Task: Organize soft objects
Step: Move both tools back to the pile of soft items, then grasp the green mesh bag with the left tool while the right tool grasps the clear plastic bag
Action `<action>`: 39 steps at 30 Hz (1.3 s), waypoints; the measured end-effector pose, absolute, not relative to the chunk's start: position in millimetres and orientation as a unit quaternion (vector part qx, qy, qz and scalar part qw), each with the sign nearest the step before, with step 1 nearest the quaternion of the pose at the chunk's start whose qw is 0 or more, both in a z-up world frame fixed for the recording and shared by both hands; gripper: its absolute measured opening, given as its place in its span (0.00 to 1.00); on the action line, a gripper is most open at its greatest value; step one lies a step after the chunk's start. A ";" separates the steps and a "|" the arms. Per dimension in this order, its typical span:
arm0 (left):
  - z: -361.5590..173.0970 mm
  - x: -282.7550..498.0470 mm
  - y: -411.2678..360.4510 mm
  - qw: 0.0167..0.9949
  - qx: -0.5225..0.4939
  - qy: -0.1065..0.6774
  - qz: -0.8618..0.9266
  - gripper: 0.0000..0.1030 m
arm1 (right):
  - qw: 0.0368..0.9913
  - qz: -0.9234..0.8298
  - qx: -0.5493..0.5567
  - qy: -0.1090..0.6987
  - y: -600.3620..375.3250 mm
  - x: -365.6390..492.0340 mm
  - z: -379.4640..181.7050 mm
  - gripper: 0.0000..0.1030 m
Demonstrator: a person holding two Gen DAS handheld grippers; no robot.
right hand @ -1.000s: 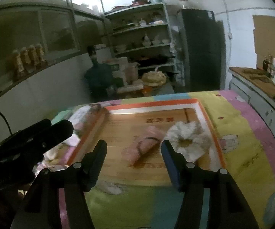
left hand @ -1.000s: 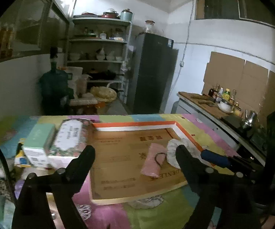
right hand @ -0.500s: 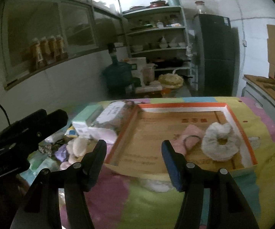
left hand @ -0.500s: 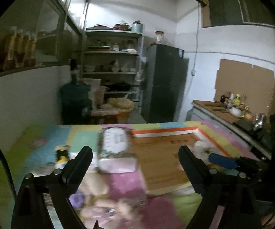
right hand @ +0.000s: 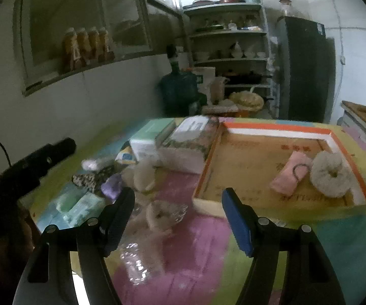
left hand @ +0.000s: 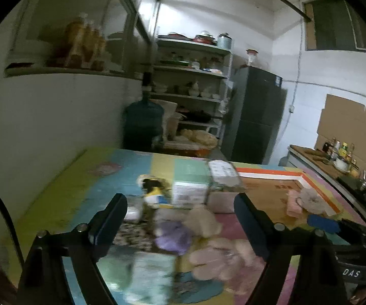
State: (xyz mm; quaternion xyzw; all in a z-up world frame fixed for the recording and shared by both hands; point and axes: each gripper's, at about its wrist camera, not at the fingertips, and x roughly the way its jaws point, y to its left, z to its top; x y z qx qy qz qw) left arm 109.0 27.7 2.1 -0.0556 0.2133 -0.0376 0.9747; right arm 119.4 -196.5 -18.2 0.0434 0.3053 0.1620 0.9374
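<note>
Views: both wrist cameras have swung off the tray [right hand: 279,204] toward the loose pile at its left; a second ago each looked straight into the tray.
Tray: cardboard, orange-and-white rim, now at 2 o'clock in the right view and at 3 o'clock in the left view.
Already sorted: pink roll [right hand: 288,176] and white scrunchie [right hand: 331,175] lie inside the tray, touching, in its near-right part.
Still loose: purple piece [right hand: 111,189], beige plush [right hand: 144,175], leopard cloth [right hand: 91,178], fluffy piece [right hand: 161,216] in clear wrap, all on the table mat [right hand: 309,254] outside the tray.
Not soft goods: two boxes [right hand: 172,142] stand against the tray's left wall at 11 o'clock in the right view.
Right gripper [right hand: 177,211]: jaws spread and opening wider; nothing between the pads. The fluffy piece sits just beyond them at 12 o'clock.
Left gripper [left hand: 180,218]: jaws spread wide, empty. Purple piece [left hand: 172,233] and beige plush [left hand: 203,219] show between the fingers, apart from both pads; this view is blurred.
Change: aim has shifted from tray to pile; the right jaws stood narrower a second ago.
Reading: the drop looks finished and a fresh pick is being set up.
Progress: two items in, at least four out; early to middle.
Next: probably the right gripper closes on the fluffy piece.
Risk: slick wrap may slip; the pile is crowded, so a neighbour may come along.
</note>
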 end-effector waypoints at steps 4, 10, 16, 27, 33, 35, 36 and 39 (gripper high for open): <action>-4.8 102.0 52.3 0.974 -0.059 0.217 -0.023 0.84 | 0.934 0.165 0.039 0.313 -181.6 114.1 -26.8 0.71; -13.4 92.4 84.0 0.973 -0.068 0.221 -0.017 0.84 | 0.931 0.162 0.034 0.324 -164.3 106.8 -39.9 0.71; -24.4 86.3 99.5 0.970 -0.070 0.232 -0.030 0.84 | 0.929 0.157 0.025 0.334 -151.3 100.8 -49.6 0.71; -70.9 91.2 110.9 0.953 -0.104 0.280 -0.043 0.82 | 0.924 0.146 0.017 0.352 -141.1 95.7 -62.0 0.71; -89.0 104.9 115.5 0.945 -0.122 0.301 -0.045 0.73 | 0.924 0.140 0.015 0.357 -142.5 95.4 -65.5 0.71; -93.7 107.9 117.2 0.942 -0.126 0.306 -0.049 0.66 | 0.923 0.138 0.015 0.358 -144.0 95.6 -66.5 0.71; -96.3 109.4 117.1 0.941 -0.128 0.309 -0.051 0.65 | 0.923 0.138 0.016 0.359 -144.8 95.5 -67.2 0.71; -101.5 111.1 116.9 0.938 -0.133 0.312 -0.063 0.56 | 0.921 0.139 0.018 0.364 -146.4 94.8 -70.1 0.71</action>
